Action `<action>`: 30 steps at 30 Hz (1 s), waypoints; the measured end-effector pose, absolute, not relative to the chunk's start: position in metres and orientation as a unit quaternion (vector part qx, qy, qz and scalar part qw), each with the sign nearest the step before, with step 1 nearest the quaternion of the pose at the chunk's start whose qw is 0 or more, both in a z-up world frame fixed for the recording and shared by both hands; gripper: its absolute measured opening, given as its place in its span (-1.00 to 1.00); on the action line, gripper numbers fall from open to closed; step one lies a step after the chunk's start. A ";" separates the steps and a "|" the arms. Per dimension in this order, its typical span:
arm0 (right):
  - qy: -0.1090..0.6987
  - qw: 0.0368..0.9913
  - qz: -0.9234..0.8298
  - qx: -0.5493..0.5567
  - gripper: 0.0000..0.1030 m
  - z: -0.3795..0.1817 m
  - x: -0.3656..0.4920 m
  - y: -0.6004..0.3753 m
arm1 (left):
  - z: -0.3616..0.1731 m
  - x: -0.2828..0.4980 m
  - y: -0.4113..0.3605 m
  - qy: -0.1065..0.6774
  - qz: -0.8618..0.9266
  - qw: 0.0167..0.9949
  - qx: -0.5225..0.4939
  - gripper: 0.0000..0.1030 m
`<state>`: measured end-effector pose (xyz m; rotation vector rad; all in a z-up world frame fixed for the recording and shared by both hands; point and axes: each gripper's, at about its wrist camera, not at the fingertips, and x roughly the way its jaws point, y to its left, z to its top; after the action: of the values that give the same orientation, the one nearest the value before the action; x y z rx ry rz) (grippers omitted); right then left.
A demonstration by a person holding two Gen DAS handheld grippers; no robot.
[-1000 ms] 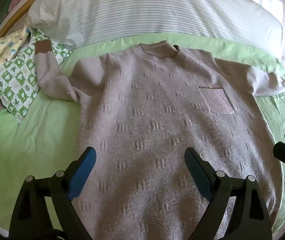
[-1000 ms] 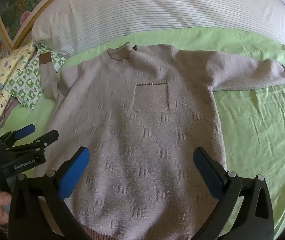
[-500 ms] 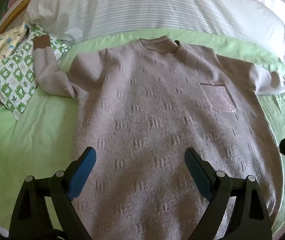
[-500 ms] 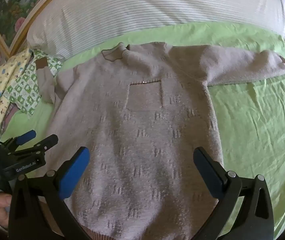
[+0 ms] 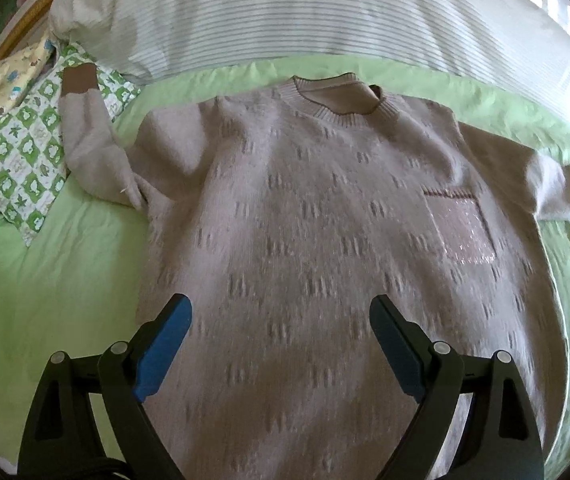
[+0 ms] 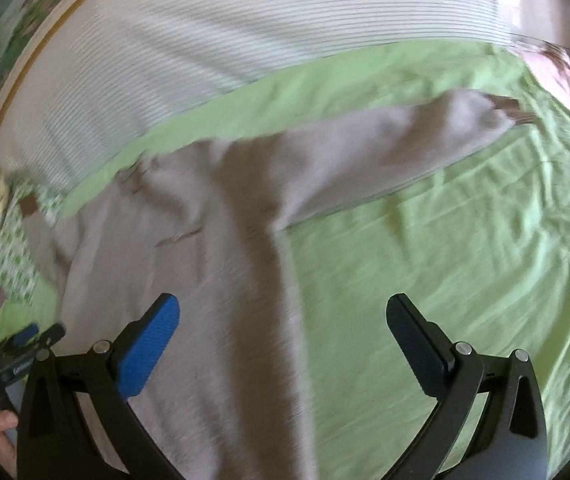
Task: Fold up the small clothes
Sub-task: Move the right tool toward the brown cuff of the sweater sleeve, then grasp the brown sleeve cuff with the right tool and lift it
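A pale mauve knitted sweater lies flat, front up, on a green bedsheet, with its collar toward the pillow and a chest pocket at the right. One sleeve bends up at the left, its brown cuff on a patterned cloth. The other sleeve stretches out to the right. My left gripper hangs open over the lower body of the sweater, holding nothing. My right gripper is open too, over the sweater's right edge and the bare sheet. The right wrist view is blurred.
A long striped white pillow runs across the head of the bed. Green-checked and yellow patterned cloths lie at the far left. The left gripper and a hand show at the right view's lower left corner.
The right gripper has swung quickly to the right, from over the sweater's middle to its right edge and sleeve. The left gripper has edged slightly forward. Both stay open.
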<state>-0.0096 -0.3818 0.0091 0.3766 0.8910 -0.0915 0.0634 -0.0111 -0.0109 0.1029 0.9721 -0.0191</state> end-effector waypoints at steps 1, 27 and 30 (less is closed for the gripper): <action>0.425 0.883 -0.057 0.192 1.00 0.010 -0.005 -0.398 | -0.011 0.071 -0.012 0.468 -0.010 0.882 0.046 0.77; 0.356 0.830 -0.214 0.372 -0.85 -0.028 0.104 -0.671 | -0.059 0.210 -0.054 0.515 -0.006 0.857 0.001 0.77; 0.327 0.855 -0.183 0.357 -0.85 -0.002 0.099 -0.644 | -0.059 0.205 -0.047 0.516 -0.005 0.857 -0.008 0.77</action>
<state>0.0987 -0.6436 -0.0021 0.7511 0.6878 -0.3855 0.2054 -0.0475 -0.0587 -0.0162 1.0843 -0.0115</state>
